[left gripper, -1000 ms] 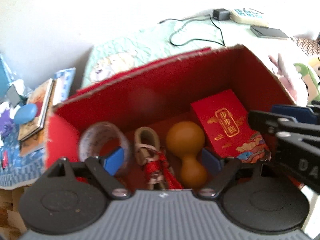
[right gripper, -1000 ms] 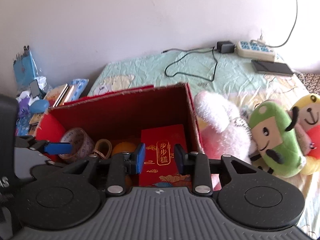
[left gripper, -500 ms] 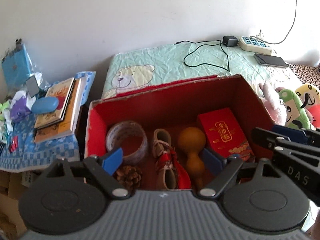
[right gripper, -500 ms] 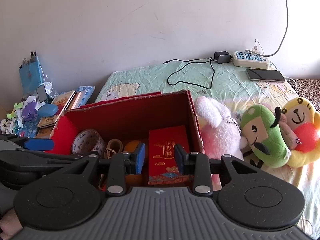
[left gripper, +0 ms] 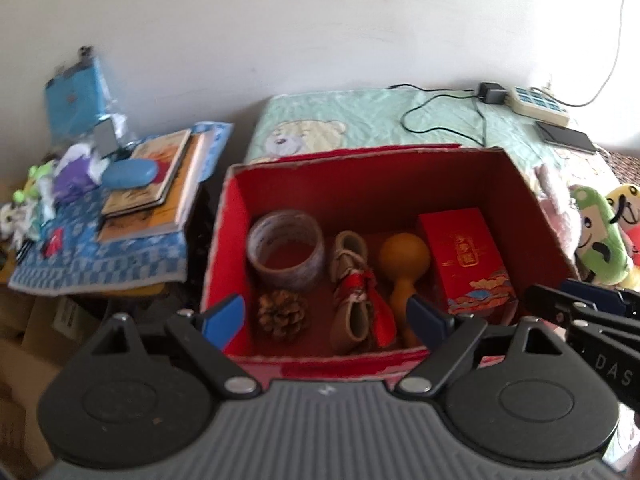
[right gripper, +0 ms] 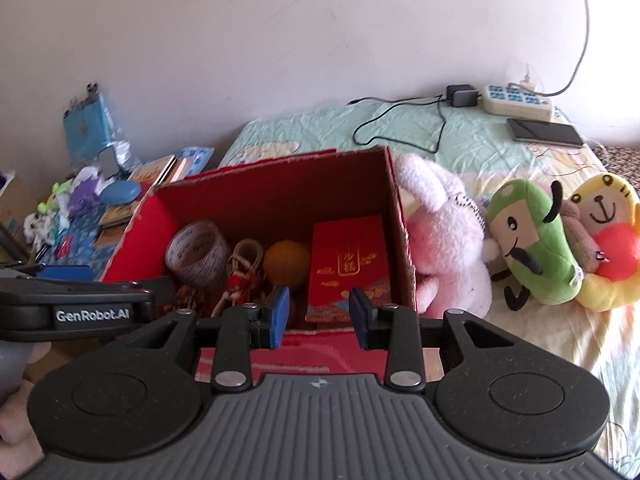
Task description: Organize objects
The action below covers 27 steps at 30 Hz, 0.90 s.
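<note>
Both tools have pulled back from the red box (left gripper: 532, 200) since a second ago; our left tool (left gripper: 326, 320), jaws just opening wider, holds nothing above the pinecone (left gripper: 282, 314), shoe (left gripper: 352, 276) and gourd (left gripper: 402, 258). Our right tool (right gripper: 318, 314) hangs part-open, empty. Reaching blindly could knock the toys (right gripper: 532, 240) off the bed.

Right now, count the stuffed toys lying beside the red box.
3, in a row to the right of the box: pink bunny against the box wall, green toy next, yellow bear farthest out. Others may be hidden.
</note>
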Each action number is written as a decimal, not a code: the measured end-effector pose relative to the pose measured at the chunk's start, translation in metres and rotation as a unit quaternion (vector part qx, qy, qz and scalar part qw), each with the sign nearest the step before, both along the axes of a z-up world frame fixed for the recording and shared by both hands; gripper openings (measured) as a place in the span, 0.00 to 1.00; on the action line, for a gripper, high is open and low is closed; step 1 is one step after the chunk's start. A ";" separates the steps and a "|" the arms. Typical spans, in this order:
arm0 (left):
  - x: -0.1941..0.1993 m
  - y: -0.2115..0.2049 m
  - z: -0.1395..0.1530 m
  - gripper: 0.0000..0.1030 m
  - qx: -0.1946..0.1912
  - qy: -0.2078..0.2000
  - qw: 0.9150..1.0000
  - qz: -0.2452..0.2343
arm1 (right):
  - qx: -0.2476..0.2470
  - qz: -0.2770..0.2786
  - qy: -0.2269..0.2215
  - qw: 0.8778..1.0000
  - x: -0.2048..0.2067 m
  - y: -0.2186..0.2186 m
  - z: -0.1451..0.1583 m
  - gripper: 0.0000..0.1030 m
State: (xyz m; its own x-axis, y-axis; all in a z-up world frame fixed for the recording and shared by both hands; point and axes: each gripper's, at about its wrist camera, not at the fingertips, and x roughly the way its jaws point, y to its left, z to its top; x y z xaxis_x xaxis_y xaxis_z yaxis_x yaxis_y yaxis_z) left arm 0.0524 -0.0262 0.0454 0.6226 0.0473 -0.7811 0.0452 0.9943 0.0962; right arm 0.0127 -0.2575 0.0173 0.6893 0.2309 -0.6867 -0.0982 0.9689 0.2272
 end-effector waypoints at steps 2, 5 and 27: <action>-0.005 -0.001 -0.001 0.94 0.000 0.002 1.000 0.015 | 0.001 0.012 0.008 1.000 -0.001 -0.003 -0.001 0.34; -0.013 -0.008 -0.003 0.94 0.002 0.004 1.000 0.025 | 0.006 0.030 0.014 0.999 -0.004 -0.008 -0.002 0.36; -0.037 -0.037 -0.050 0.95 -0.011 0.097 0.992 0.081 | 0.004 0.111 0.073 0.991 -0.016 -0.026 -0.022 0.39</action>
State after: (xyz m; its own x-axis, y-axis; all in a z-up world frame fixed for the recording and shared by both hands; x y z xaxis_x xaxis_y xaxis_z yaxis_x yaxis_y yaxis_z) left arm 0.0150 -0.0633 -0.0047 0.4461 0.1164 -0.8874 -0.1000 0.9918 0.0799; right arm -0.0036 -0.2834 -0.0051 0.5139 0.3720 -0.7730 -0.2747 0.9250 0.2625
